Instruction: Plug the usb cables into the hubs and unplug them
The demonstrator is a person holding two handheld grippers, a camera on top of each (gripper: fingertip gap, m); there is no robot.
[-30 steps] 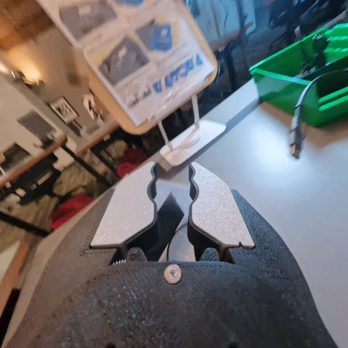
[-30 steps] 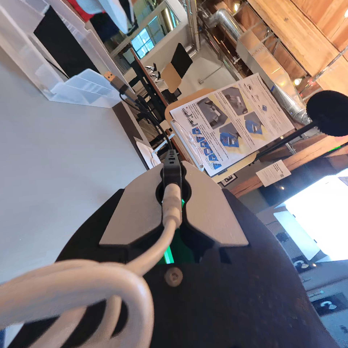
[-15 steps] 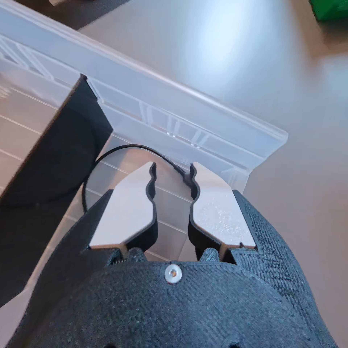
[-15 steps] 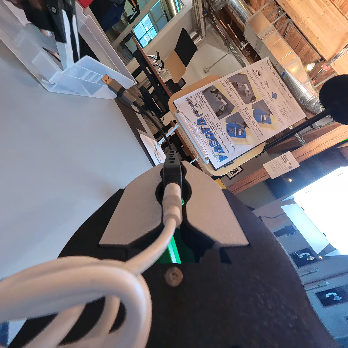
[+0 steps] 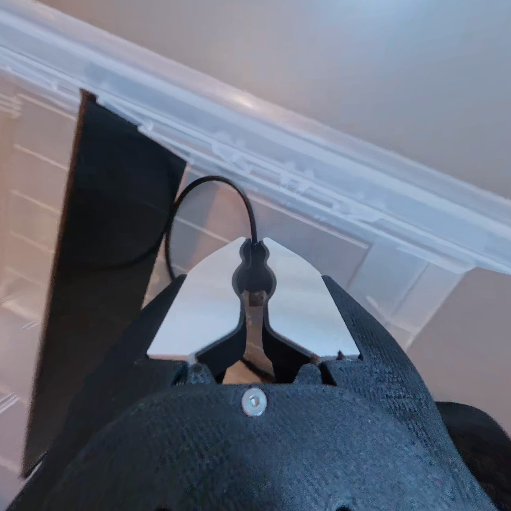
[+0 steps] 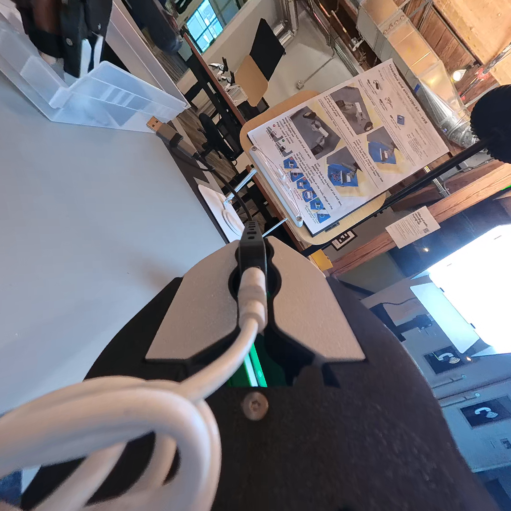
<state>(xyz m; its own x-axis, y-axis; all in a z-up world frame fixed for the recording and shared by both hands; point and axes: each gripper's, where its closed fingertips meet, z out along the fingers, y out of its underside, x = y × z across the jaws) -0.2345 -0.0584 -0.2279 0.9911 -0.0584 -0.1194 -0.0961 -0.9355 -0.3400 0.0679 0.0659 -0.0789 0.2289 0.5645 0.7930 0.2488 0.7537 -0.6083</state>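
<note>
My left gripper [image 5: 253, 243] is shut on the black plug [image 5: 253, 272] of a thin black cable [image 5: 221, 179], inside a clear plastic bin [image 5: 304, 177]. The plug's metal end [image 5: 258, 298] points back toward the camera. The cable loops left to a flat black object [image 5: 110, 221] standing in the bin. My right gripper [image 6: 252, 244] is shut on a small black hub [image 6: 250, 233] with a white cable [image 6: 250, 298] plugged into it. The hub's own dark lead ends in a grey USB plug [image 6: 166, 134] hanging above the grey table [image 6: 83, 207].
In the right wrist view the clear bin [image 6: 116, 96] stands at the table's far left, with the other gripper [image 6: 72, 36] over it. An instruction sheet on a stand [image 6: 345, 149] is at the table's edge. A green bin [image 6: 255, 367] shows under the right fingers. White cable coils lie in the foreground [image 6: 110, 414].
My left gripper went from over the table into the clear bin, then closed on the black plug; it was open half a second ago. The right gripper keeps its hold and has shifted slightly.
</note>
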